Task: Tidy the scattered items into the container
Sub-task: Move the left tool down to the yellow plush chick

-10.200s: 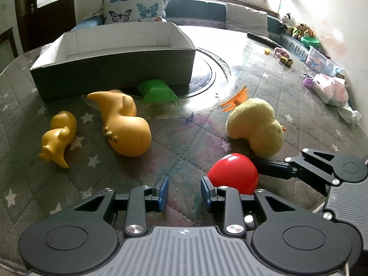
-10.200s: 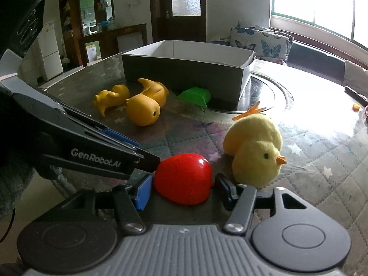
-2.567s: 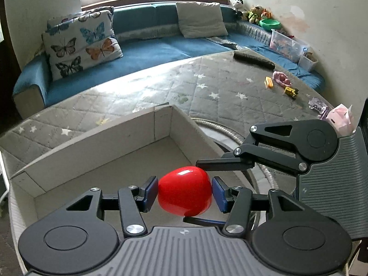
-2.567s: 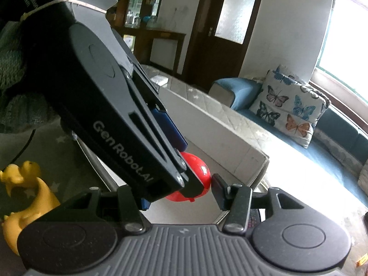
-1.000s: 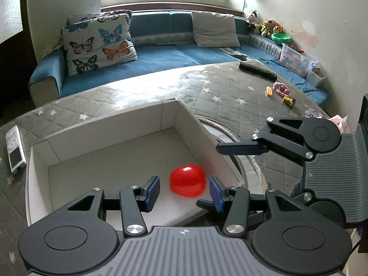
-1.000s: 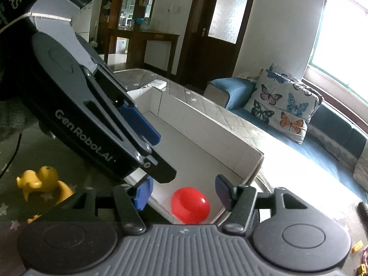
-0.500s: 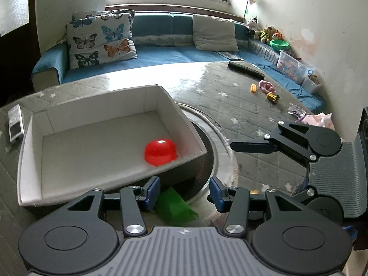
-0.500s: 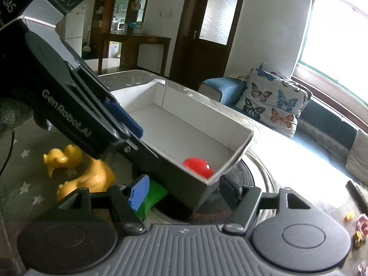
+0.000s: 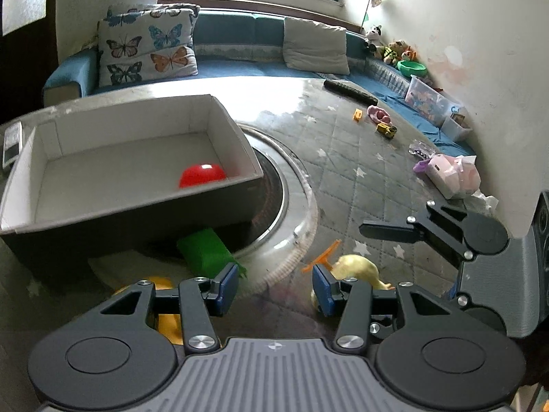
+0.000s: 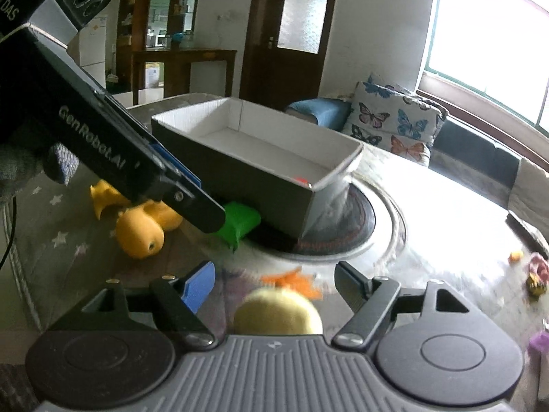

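Left wrist view: the left gripper [image 9: 274, 285] has its fingers spread, empty, above the table [image 9: 360, 185]. The red ball [image 9: 201, 175] lies in the box [image 9: 137, 206].

Right wrist view: the right gripper [image 10: 274, 288] is wide apart, empty, over the plush chick [image 10: 278, 316]; yellow ducks [image 10: 140, 226] lie beside the box [image 10: 240, 175].

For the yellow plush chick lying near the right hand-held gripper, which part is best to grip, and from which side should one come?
Probably grip the yellow plush chick across its round, soft body, not the small beak. It lies just below the right hand-held gripper, whose jaws stand open wider than the body, so coming straight down from above looks easiest. The orange piece beside it should stay outside the jaws.
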